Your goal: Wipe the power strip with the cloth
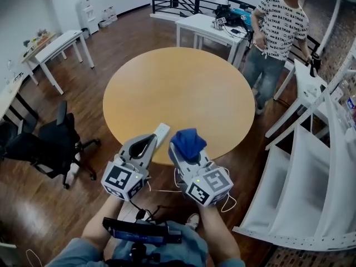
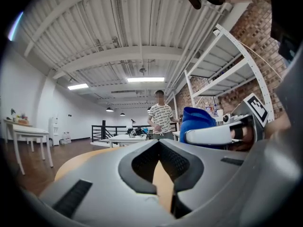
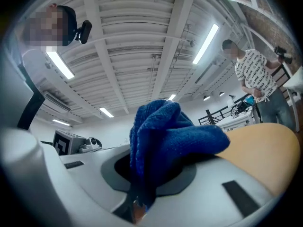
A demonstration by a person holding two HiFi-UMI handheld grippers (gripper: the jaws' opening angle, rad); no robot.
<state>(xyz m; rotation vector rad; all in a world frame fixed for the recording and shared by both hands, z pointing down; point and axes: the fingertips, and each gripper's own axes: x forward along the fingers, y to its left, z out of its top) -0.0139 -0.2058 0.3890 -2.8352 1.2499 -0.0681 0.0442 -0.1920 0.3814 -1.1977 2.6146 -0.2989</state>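
A white power strip (image 1: 162, 133) lies at the near edge of the round wooden table (image 1: 183, 88), right beside the tip of my left gripper (image 1: 150, 142). Whether they touch I cannot tell. The left gripper view shows that gripper (image 2: 158, 143) with its tips together and nothing between its jaws. My right gripper (image 1: 186, 152) hangs just to the right of the strip, shut on a bunched blue cloth (image 1: 188, 140). The cloth (image 3: 165, 136) spills up out of the jaws and hides their tips. It also shows at the right of the left gripper view as the blue cloth (image 2: 196, 119).
A person in a patterned T-shirt (image 1: 278, 29) stands beyond the table. White tables (image 1: 208, 25) (image 1: 58, 46) stand at the back. A black office chair (image 1: 53, 141) is on the left and a white shelving rack (image 1: 311, 177) on the right. Thin cables (image 1: 167, 191) trail on the floor.
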